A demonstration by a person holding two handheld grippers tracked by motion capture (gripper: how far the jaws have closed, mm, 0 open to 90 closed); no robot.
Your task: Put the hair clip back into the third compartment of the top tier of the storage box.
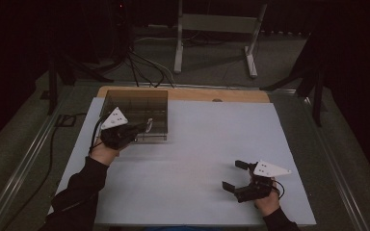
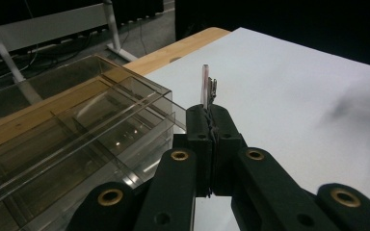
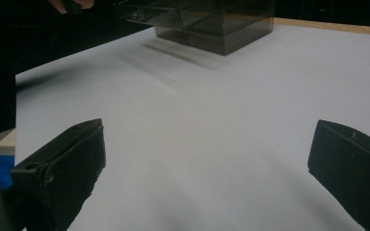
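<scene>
Clear thin piece stands pinched upright between the closed jaws of the left gripper, beside the near right corner of the smoked compartment box at the far left of the white table sheet. Right gripper rests well apart near the front right edge, jaws spread wide, nothing between them.

Dim room, dark surround; white table sheet evenly lit, soft shadows, slight blur
</scene>
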